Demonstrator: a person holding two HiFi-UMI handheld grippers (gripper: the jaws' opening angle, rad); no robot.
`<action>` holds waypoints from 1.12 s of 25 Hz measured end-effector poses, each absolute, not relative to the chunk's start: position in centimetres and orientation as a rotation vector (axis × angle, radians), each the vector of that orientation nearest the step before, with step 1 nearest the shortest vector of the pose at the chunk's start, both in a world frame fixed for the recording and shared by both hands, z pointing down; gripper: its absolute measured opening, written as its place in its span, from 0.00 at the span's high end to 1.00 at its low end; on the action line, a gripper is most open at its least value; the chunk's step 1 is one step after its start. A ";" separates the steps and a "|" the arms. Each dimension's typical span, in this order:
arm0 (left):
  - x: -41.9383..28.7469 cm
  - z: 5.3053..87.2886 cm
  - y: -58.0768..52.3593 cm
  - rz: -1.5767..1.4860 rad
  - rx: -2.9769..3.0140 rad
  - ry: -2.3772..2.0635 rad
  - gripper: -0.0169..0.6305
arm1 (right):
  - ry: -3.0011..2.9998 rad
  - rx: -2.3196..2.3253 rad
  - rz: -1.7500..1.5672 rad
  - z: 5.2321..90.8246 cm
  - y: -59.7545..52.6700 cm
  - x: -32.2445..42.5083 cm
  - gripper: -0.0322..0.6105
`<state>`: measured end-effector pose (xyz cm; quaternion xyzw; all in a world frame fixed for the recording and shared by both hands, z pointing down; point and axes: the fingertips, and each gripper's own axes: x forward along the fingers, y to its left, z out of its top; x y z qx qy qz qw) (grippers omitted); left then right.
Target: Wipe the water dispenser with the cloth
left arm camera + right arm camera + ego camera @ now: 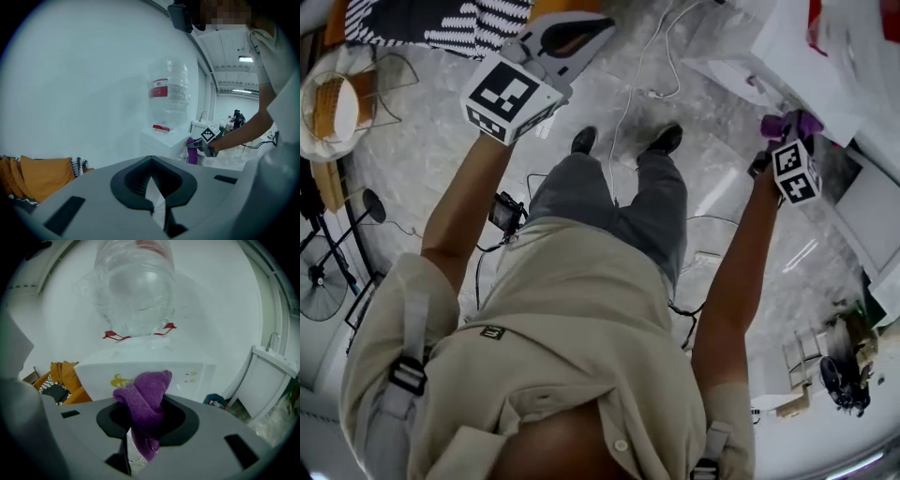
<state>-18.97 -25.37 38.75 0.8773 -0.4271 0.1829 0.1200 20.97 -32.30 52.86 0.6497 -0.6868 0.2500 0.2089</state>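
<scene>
Where our right gripper [137, 446] pinches it, the purple knit cloth [149, 397] stands bunched, long axis upright, its rounded tip pointing up before the white dispenser [93, 373]. Our left gripper [157, 206], jaws together, holds nothing.

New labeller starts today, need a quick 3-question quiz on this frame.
1. True or false: the left tongs hold the cloth.
2. What stands on the dispenser? A kettle, B bottle, C box.
3. Fill in: the cloth is ___ in colour.
Key: 1 false, the right tongs hold it; 2 B; 3 purple.
</scene>
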 end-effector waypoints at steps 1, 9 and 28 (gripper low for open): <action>-19.6 38.3 -25.0 0.530 2.561 -1.252 0.95 | -1.943 1.770 0.673 52.1 -32.1 19.8 0.74; -20.6 32.1 -22.6 0.461 2.599 -1.248 0.95 | -2.102 1.623 0.559 43.8 -28.6 12.6 0.74; -16.1 14.3 -14.0 0.248 2.901 -1.048 0.95 | -2.436 1.594 0.117 13.2 -13.5 8.0 0.78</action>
